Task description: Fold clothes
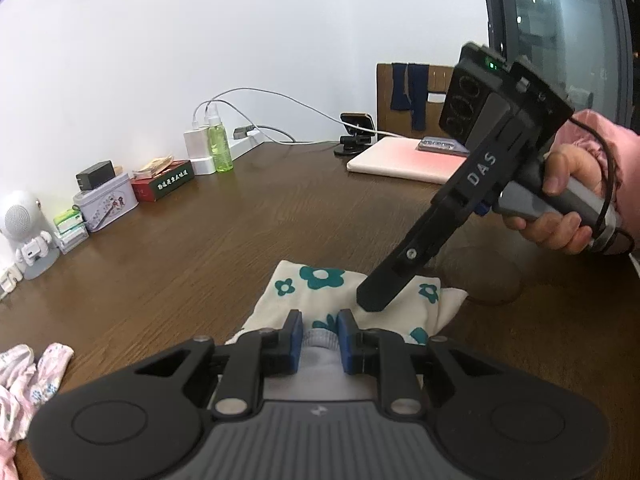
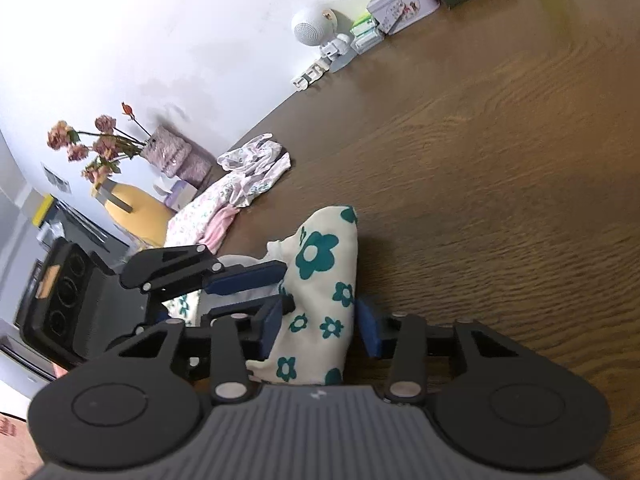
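Note:
A cream garment with teal flowers (image 1: 316, 280) (image 2: 316, 256) lies bunched on the brown wooden table (image 1: 240, 220). My left gripper (image 1: 321, 336) (image 2: 256, 292) is shut on the garment's grey ribbed edge (image 1: 320, 340), which sits between its blue pads. My right gripper (image 2: 320, 332) (image 1: 372, 300), held by a hand in a pink sleeve (image 1: 560, 200), comes down onto the garment's far right part. Its blue pads straddle a fold of the flowered cloth. The left pad touches the cloth and a thin gap shows at the right pad, so it is open.
Pink floral clothes (image 1: 28, 376) (image 2: 248, 172) lie heaped at the table's left. Along the wall stand a white robot speaker (image 1: 24, 228), a tin box (image 1: 106, 204), a green spray bottle (image 1: 219, 148) and chargers. A pink flat case (image 1: 404, 160) and a chair (image 1: 412, 96) are at the far right.

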Tool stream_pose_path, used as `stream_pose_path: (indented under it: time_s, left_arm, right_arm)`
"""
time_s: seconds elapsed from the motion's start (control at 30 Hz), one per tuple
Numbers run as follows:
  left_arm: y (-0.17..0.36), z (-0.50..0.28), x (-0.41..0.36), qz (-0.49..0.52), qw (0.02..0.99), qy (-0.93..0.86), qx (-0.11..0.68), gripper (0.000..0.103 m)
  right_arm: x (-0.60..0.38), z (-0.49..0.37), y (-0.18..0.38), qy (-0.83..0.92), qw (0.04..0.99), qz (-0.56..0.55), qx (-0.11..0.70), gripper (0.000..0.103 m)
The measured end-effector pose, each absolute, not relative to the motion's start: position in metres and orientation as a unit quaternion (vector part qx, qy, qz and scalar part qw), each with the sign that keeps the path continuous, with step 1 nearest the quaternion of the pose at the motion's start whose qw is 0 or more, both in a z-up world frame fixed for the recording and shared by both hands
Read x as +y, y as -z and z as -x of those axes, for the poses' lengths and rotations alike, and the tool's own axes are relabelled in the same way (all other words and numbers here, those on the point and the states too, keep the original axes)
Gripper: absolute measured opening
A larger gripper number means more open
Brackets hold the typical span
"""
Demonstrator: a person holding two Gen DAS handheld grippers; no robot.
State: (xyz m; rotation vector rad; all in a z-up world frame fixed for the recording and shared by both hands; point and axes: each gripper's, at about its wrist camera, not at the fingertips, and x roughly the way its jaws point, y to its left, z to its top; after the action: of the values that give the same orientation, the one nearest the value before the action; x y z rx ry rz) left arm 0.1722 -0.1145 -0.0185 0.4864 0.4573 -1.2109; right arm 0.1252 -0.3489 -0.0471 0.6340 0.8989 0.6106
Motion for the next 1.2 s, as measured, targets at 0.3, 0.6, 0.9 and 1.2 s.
stream_pose_path:
  time_s: [0.3, 0.6, 0.9, 1.2]
  left_arm:
    - [0.021, -0.179, -0.106, -0.202, 0.771, 0.567, 0.210, 0.019]
    - [0.008, -0.179, -0.102, -0.209, 0.777, 0.556, 0.210, 0.025]
    - [-0.007, -0.170, -0.106, -0.280, 0.767, 0.545, 0.190, 0.024]
    - [0.021, -0.172, -0.153, -0.341, 0.749, 0.533, 0.195, 0.024]
  right_arm:
    - [-0.345, -0.126, 0.052, -0.277, 0.803, -0.319, 0.421, 0.032]
    - [-0.339, -0.121, 0.048, -0.252, 0.815, -0.305, 0.424, 0.015]
    - [-0.349, -0.123, 0.006, -0.214, 0.859, -0.206, 0.417, 0.013]
    - [-0.358, -0.121, -0.039, -0.168, 0.898, -0.098, 0.396, 0.013]
